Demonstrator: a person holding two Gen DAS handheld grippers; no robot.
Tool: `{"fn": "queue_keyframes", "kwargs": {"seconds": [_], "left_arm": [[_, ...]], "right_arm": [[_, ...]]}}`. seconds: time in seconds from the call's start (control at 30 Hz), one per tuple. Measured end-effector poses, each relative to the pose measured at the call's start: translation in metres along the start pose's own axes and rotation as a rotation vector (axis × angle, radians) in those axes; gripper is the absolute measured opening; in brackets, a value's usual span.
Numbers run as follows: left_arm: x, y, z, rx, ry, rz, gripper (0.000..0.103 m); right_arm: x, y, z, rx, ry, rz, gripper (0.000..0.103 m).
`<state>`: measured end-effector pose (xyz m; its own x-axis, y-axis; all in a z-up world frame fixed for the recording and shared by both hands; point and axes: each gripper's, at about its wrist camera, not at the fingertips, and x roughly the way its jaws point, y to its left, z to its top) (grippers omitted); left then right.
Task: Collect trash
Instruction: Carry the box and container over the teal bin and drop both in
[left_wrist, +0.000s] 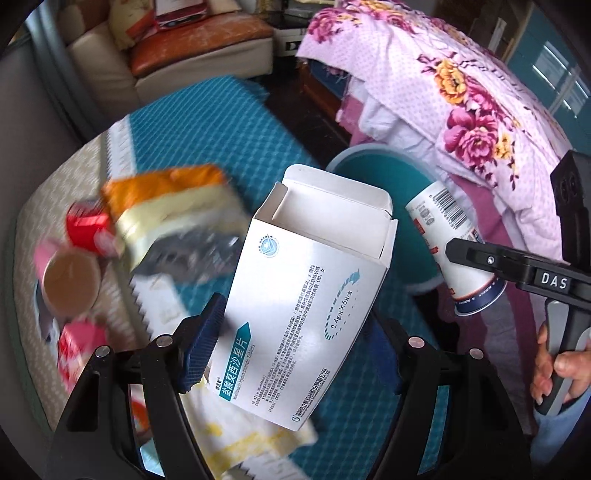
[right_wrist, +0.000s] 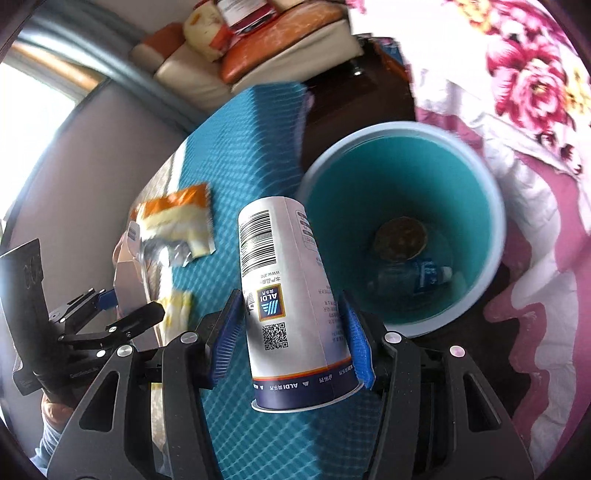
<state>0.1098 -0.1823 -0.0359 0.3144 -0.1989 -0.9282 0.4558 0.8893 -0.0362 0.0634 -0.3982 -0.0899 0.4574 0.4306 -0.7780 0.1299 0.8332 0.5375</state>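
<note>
My left gripper (left_wrist: 291, 350) is shut on an open white medicine box (left_wrist: 303, 295) and holds it above the teal cloth, near the teal bin (left_wrist: 391, 177). My right gripper (right_wrist: 291, 332) is shut on an upside-down white ALDI paper cup (right_wrist: 288, 295), held just left of the bin (right_wrist: 480, 206). The cup (left_wrist: 450, 251) and right gripper also show in the left wrist view. The bin holds a brown disc (right_wrist: 400, 238) and a small bottle (right_wrist: 417, 277). An orange-and-cream wrapper (left_wrist: 166, 206) lies on the cloth; it also shows in the right wrist view (right_wrist: 173, 221).
Red packets (left_wrist: 88, 229) and a brown roll of tape (left_wrist: 70, 282) lie at the left on the teal-covered surface (left_wrist: 207, 133). A pink floral quilt (left_wrist: 461, 85) hangs at the right behind the bin. A sofa (left_wrist: 184, 48) stands at the back.
</note>
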Motion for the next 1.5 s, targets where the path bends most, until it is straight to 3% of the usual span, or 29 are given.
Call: {"fn": "queue_keyframes", "kwargs": {"seconds": [0.23, 0.5, 0.9, 1.2, 1.5], "left_arm": [[0.007, -0.038, 0.045, 0.041, -0.035, -0.057, 0.073], [0.049, -0.066, 0.070, 0.063, 0.013, -0.068, 0.073], [0.081, -0.062, 0.066, 0.033, 0.064, -0.088, 0.080], [0.066, -0.046, 0.051, 0.009, 0.014, -0.105, 0.089], [0.069, -0.038, 0.067, -0.024, 0.005, -0.155, 0.090]], "right_arm": [[-0.020, -0.035, 0.019, 0.058, -0.063, -0.037, 0.050], [-0.017, -0.062, 0.032, 0.089, -0.061, -0.062, 0.050], [-0.021, -0.075, 0.031, 0.115, -0.060, -0.096, 0.051], [-0.018, -0.059, 0.034, 0.091, -0.057, -0.119, 0.050], [-0.017, -0.054, 0.037, 0.100, -0.071, -0.151, 0.051]]}}
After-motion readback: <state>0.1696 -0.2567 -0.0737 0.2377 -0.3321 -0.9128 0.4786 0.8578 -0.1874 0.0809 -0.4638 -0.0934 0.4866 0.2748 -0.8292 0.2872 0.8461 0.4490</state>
